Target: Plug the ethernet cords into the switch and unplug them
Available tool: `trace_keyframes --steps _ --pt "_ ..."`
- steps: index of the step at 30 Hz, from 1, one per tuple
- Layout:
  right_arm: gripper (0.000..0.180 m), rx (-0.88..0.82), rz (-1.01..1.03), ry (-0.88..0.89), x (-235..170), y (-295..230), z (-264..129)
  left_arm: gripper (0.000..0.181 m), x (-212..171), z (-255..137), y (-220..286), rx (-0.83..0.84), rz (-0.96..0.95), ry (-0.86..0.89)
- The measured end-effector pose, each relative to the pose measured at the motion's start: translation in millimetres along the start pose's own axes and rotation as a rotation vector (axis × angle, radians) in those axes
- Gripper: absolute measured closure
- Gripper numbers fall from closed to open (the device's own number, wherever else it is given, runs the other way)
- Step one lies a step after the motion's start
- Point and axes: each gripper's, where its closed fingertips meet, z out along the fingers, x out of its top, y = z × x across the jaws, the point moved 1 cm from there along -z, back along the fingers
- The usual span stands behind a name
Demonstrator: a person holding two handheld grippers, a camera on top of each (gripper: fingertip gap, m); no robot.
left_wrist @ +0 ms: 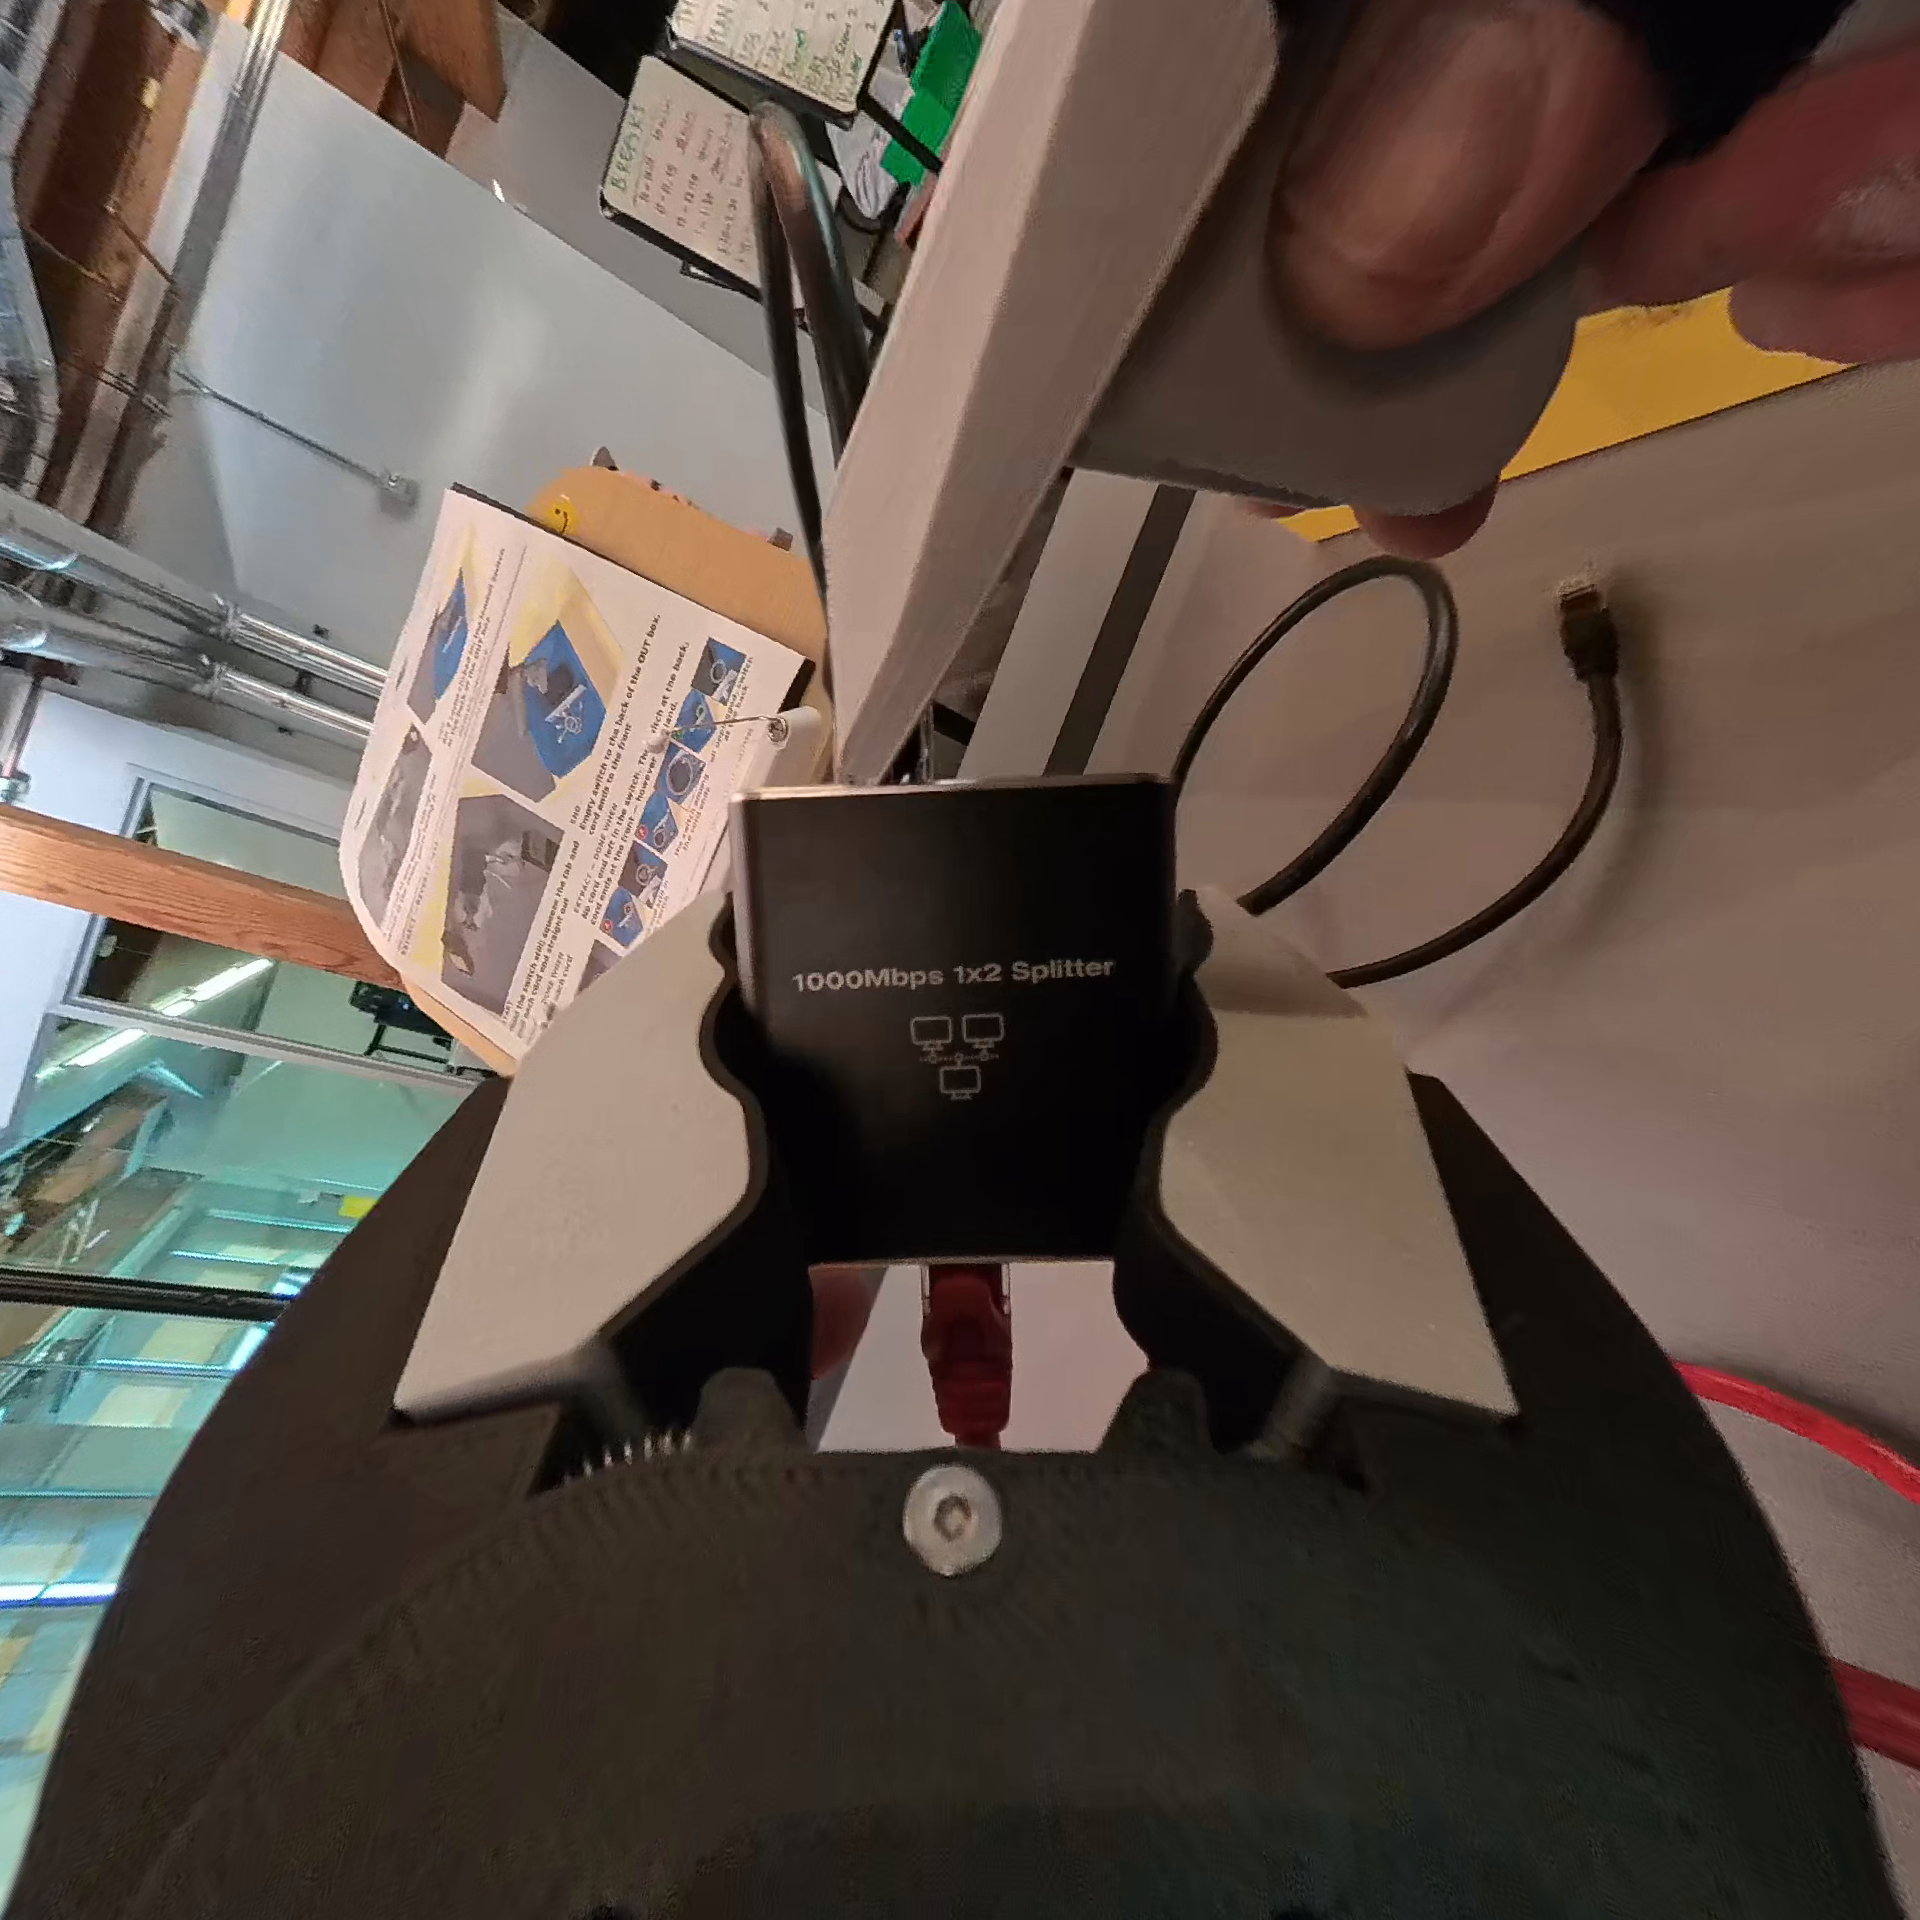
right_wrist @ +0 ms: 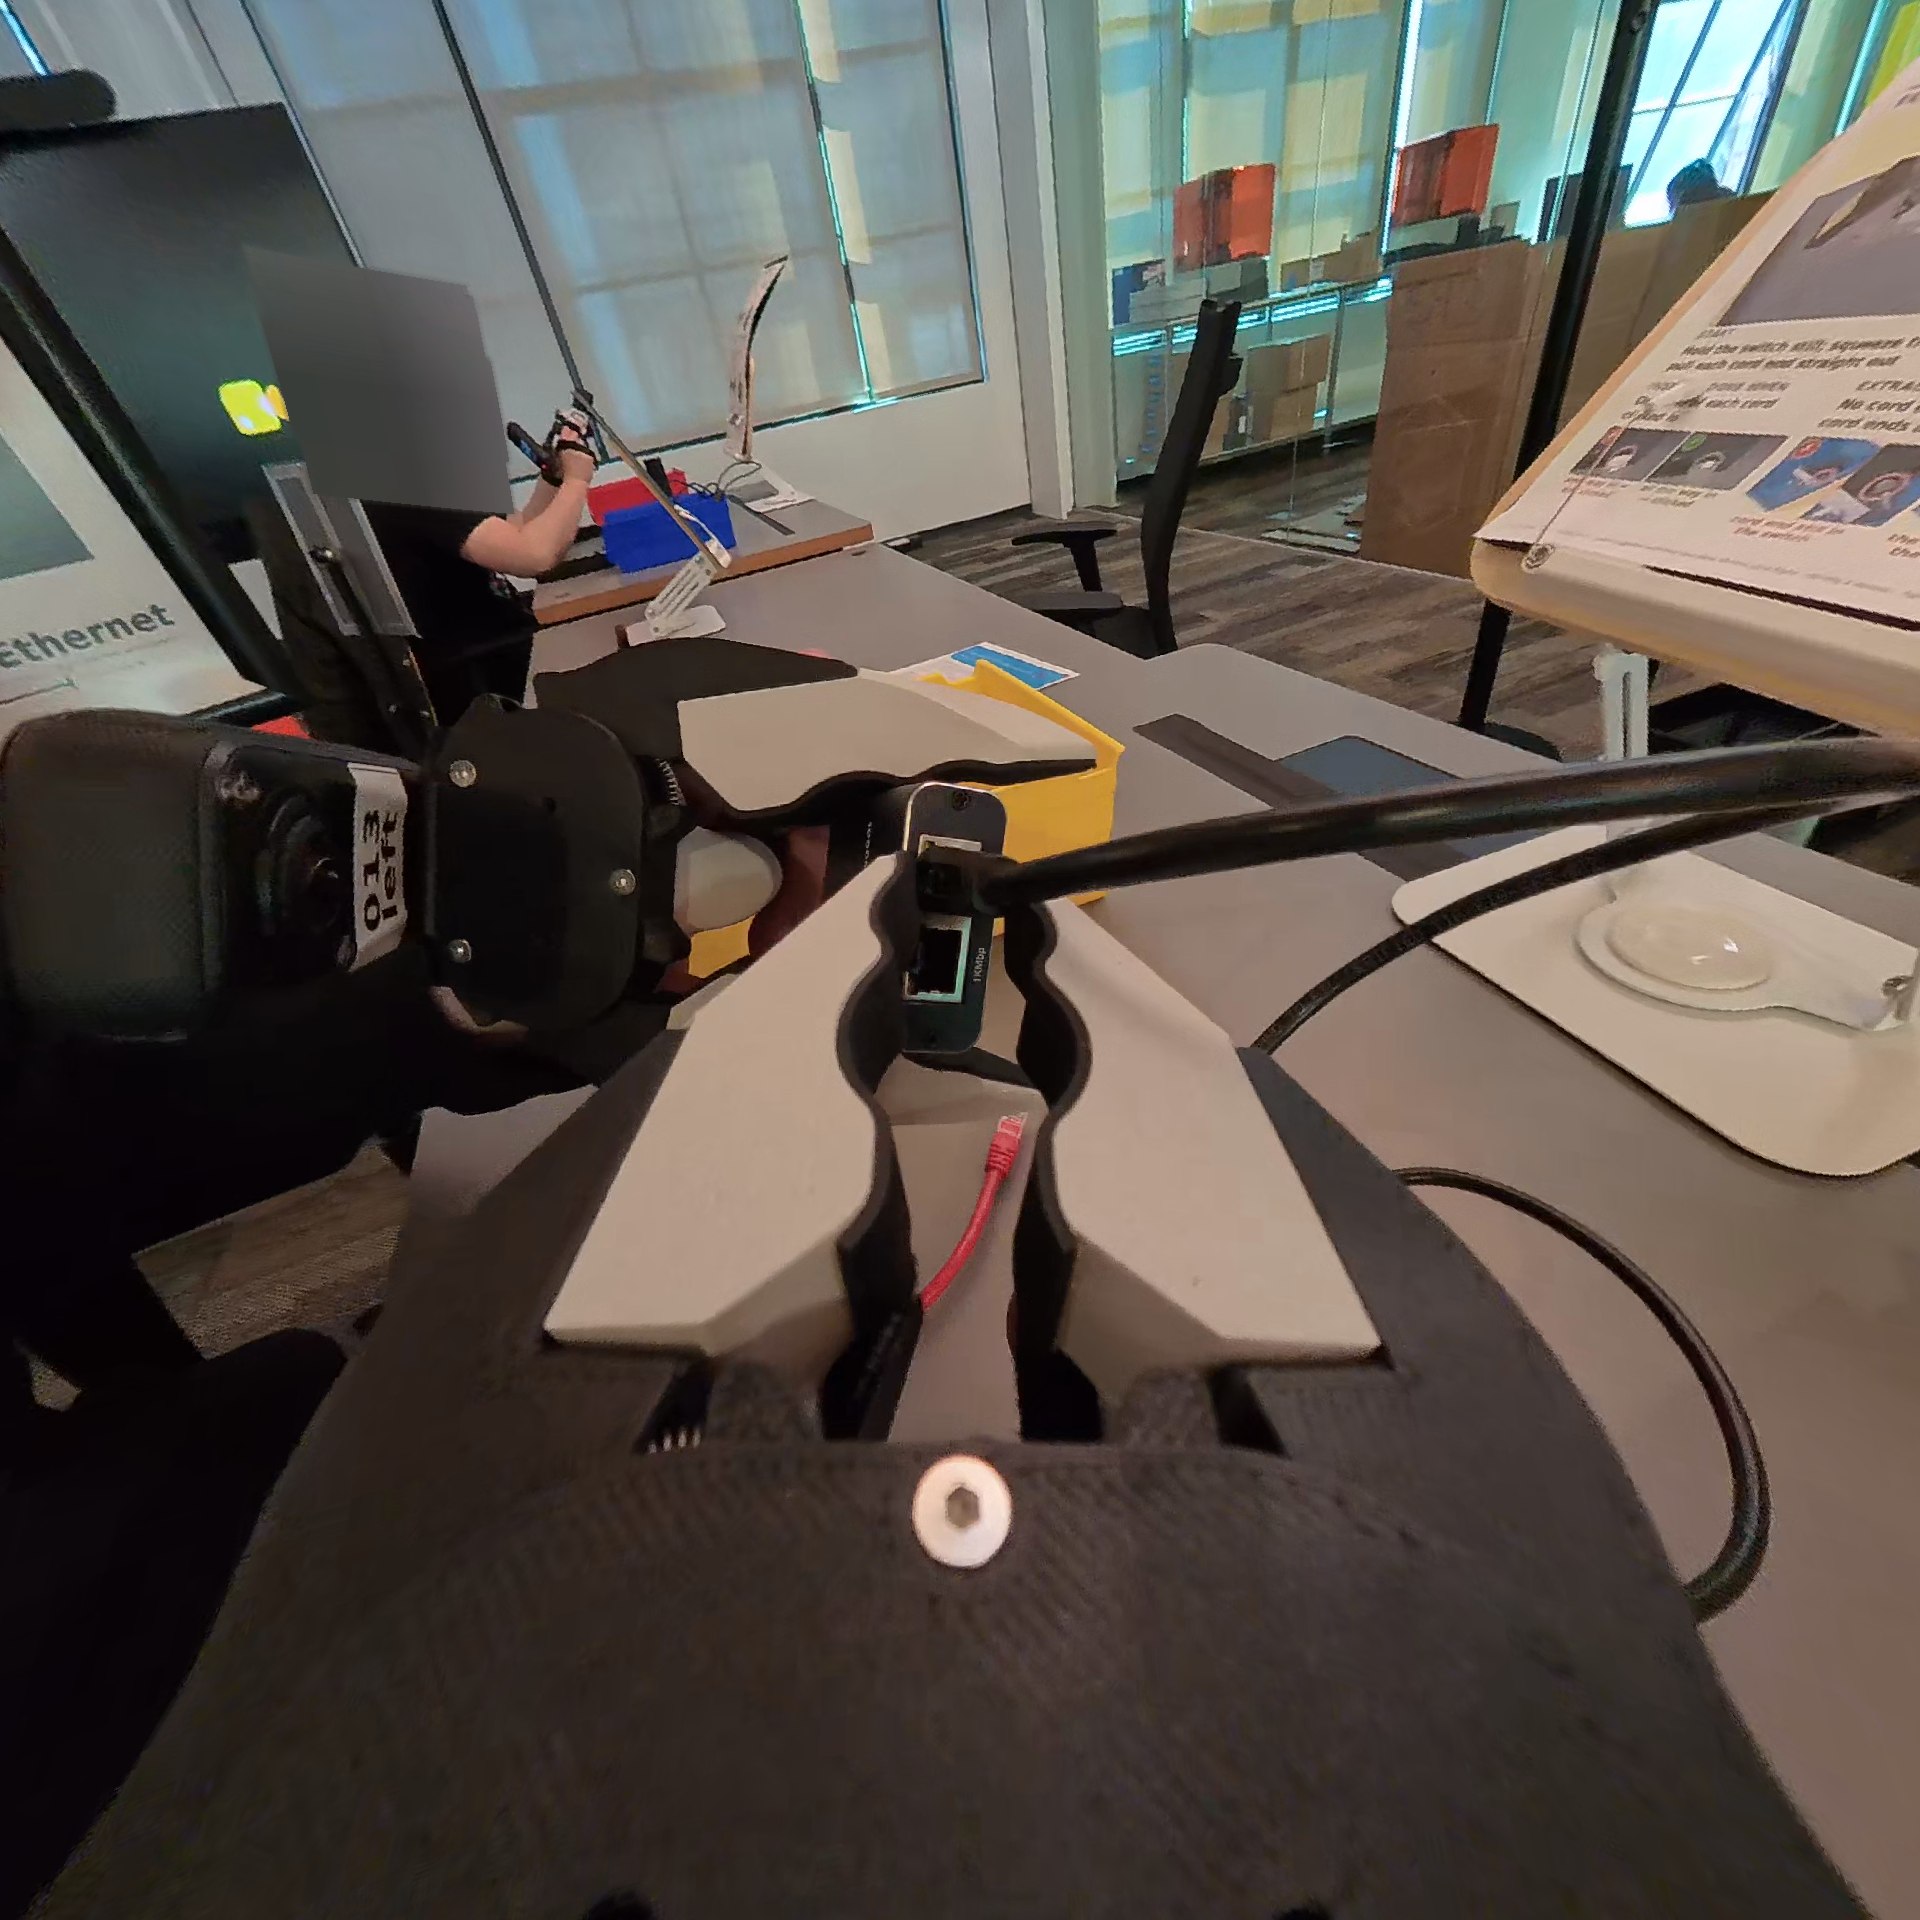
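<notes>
Between the grey, wavy-edged fingers of the left gripper (left_wrist: 961, 1039), a small black metal switch box (left_wrist: 961, 1039) with a smooth matte face and white printing is sitting clamped; the jaws are pressing on its two long sides. At its near end a red ethernet cord's moulded plug (left_wrist: 968, 1351) is sitting in a port, and the red cable is curving away at the right edge of the left wrist view. Beyond the box, a glossy black ethernet cord (left_wrist: 1423, 748) is lying in a loop on the pale grey desk (left_wrist: 1714, 1039), its free plug resting loose and apart from the box.

From the right wrist view, the switch box (right_wrist: 951, 935) is showing its narrow port face with two sockets, one above the other. The right gripper (right_wrist: 961, 904) is closing its scalloped black-lined jaws narrowly around the black plug seated in the upper socket, and the thick black ethernet cord (right_wrist: 1455, 821) is running off to the right from there. The lower socket is standing empty. A loose red plug end (right_wrist: 1003, 1143) is lying on the desk below, between the fingers. Behind the switch, a yellow plastic bin (right_wrist: 1081, 790) is resting on the desk.
</notes>
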Motion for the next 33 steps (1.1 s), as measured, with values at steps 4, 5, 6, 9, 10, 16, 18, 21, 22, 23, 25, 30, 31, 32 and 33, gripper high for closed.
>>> trace_keyframes --steps 4,5,6,9,10,16,18,21,22,23,25,30,31,32,33 --pt "0.166 -0.026 -0.022 -0.015 -1.5 2.9 0.6 0.106 -1.4 1.0 1.1 0.007 -0.008 -0.015" --pt "0.166 -0.031 -0.027 -0.019 -2.0 3.1 0.6 0.105 -1.9 1.0 1.7 0.004 0.0 -0.018" --pt "0.166 -0.034 -0.03 -0.023 -2.7 3.3 0.4 0.105 -2.2 1.2 2.1 -0.002 0.002 -0.022" --pt "0.166 -0.048 -0.048 -0.026 -2.6 2.9 0.4 0.105 -2.7 2.5 2.2 0.004 -0.009 -0.016" --pt "0.167 -0.06 -0.065 -0.028 -2.6 2.6 0.6 0.105 -3.2 2.8 2.7 -0.003 -0.015 -0.012" --pt "0.169 -0.098 0.009 0.046 6.2 14.3 -6.4 0.105 -6.9 -0.7 0.0 -0.005 -0.017 0.001" --pt "0.169 -0.077 0.116 0.085 14.3 32.8 -20.9 0.105 -7.8 -6.6 -5.7 -0.024 -0.101 0.045" --pt "0.169 -0.037 0.045 0.004 4.7 11.4 -10.3 0.106 -8.7 -4.3 -13.0 -0.051 -0.155 0.044" --pt "0.169 -0.025 0.041 -0.001 4.4 4.8 -8.3 0.106 -12.0 -2.6 -13.7 -0.064 -0.168 0.036" --pt "0.169 -0.029 0.041 -0.002 5.0 3.9 -9.4 0.106 -17.8 -1.4 -13.7 -0.07 -0.165 0.018" --pt "0.169 -0.06 0.049 0.018 10.6 12.0 -19.5 0.105 -30.8 -0.6 -12.0 -0.084 -0.174 -0.019" --pt "0.169 -0.022 -0.007 -0.059 24.9 4.4 -42.1 0.106 -42.1 4.6 -3.0 -0.128 -0.193 -0.045" --pt "0.169 -0.023 -0.026 -0.065 31.3 3.6 -48.1 0.106 -42.0 5.7 -1.5 -0.135 -0.193 -0.047" --pt "0.169 -0.03 -0.038 -0.061 38.8 4.6 -55.1 0.106 -42.6 6.6 -0.6 -0.136 -0.188 -0.051" --pt "0.169 -0.028 -0.04 -0.055 46.3 5.3 -62.6 0.105 -44.0 7.4 0.9 -0.141 -0.184 -0.059"
